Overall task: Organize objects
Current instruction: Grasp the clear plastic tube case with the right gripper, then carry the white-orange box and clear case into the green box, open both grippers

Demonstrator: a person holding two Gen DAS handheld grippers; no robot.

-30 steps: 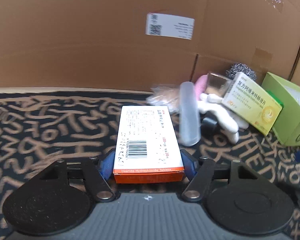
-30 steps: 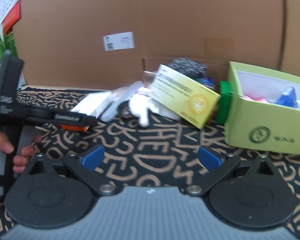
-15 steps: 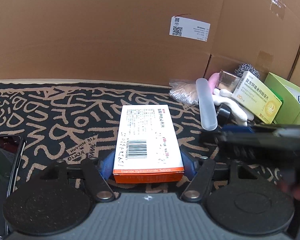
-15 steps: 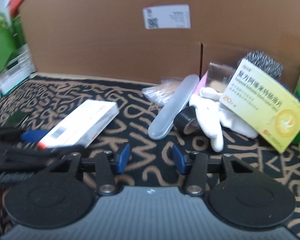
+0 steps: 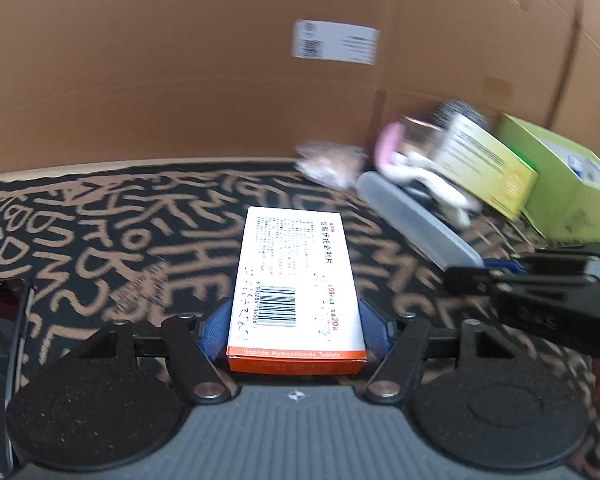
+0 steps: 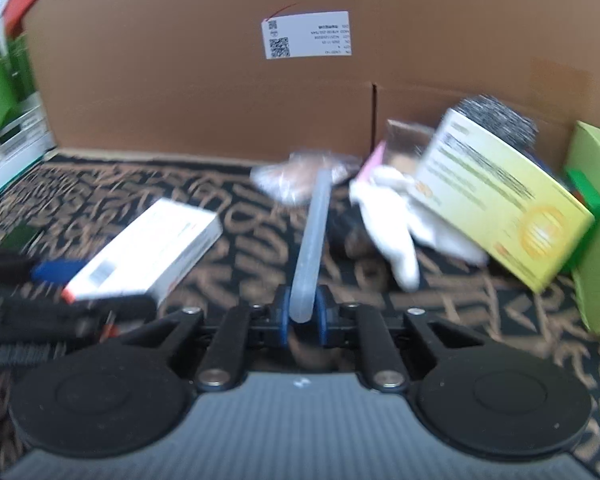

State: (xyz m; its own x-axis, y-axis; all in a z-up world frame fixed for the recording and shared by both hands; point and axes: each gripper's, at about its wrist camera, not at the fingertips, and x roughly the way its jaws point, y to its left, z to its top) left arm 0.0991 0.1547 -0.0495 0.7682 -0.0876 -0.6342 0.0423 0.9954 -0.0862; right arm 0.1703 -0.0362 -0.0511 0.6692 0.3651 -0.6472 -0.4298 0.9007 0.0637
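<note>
Brown corrugated cardboard (image 5: pixel 180 80) walls off the back, and a black mat (image 5: pixel 120 232) scrawled with tan lettering covers the surface.

Left wrist view: the left gripper (image 5: pixel 296 330) is clamped on a white tablet box (image 5: pixel 294 280) with an orange end flap and a printed barcode; blue pads are pressed to both long sides, as a second ago. The box lies flat and points away from the camera. A translucent, round-ended plastic case (image 5: pixel 416 226) is now seen slanting toward the lower right, where earlier it pointed nearly straight away. The right gripper (image 5: pixel 500 266), black and matte, has come in from the right edge, its tip at the near end of the case. Behind are a crinkled clear bag (image 5: pixel 328 164), a white plush toy (image 5: pixel 428 180), a glossy yellow carton (image 5: pixel 484 168) and an open green box (image 5: pixel 560 184). A dark phone (image 5: pixel 4 320) lies at the left edge.

Right wrist view: the jaws are closing on the near end of the plastic case (image 6: pixel 312 240), which sits between the blue pads; a second ago they stood wide apart with nothing between them. The case runs straight away from the camera. The tablet box (image 6: pixel 148 252) and its gripper (image 6: pixel 56 276) are seen at left, blurred. A steel scourer (image 6: pixel 496 116) is seen above the yellow carton (image 6: pixel 500 200).
</note>
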